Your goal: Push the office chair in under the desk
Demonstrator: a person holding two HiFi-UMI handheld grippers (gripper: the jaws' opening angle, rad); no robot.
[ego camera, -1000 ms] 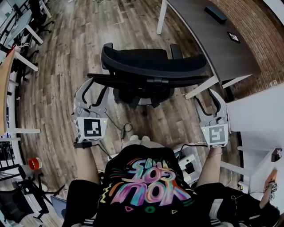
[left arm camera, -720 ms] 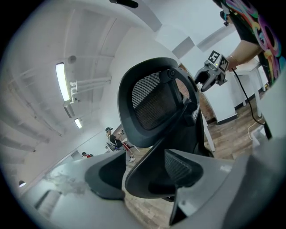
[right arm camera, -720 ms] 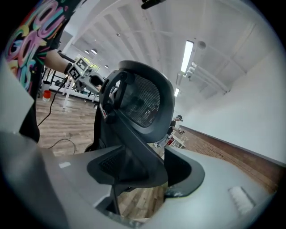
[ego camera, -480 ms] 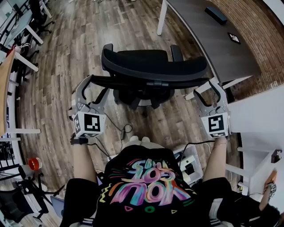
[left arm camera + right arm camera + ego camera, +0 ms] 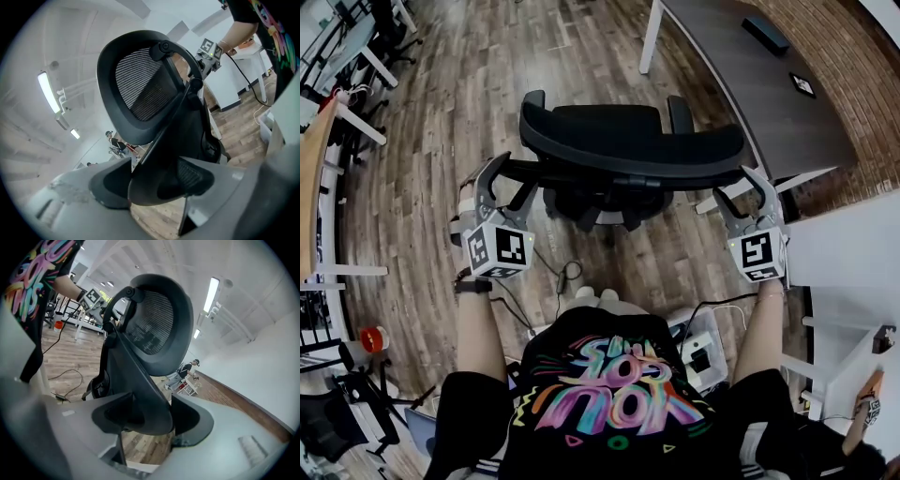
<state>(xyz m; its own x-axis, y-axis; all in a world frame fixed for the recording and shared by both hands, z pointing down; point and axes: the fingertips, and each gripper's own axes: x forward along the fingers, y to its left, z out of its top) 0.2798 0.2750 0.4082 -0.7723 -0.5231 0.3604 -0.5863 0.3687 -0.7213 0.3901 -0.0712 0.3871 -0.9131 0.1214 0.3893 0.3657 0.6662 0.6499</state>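
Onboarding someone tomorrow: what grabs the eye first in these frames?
The black office chair dominates mid-frame, its backrest toward the person, the dark desk beyond at upper right. The left gripper and right gripper flank the backrest's two ends, its frame between each pair of jaws, left opening, right closing.

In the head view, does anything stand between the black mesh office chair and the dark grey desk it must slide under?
Nothing visible does: only bare wooden floor separates the black mesh office chair from the dark grey desk. The desk's white leg stands beside the backrest's right end.
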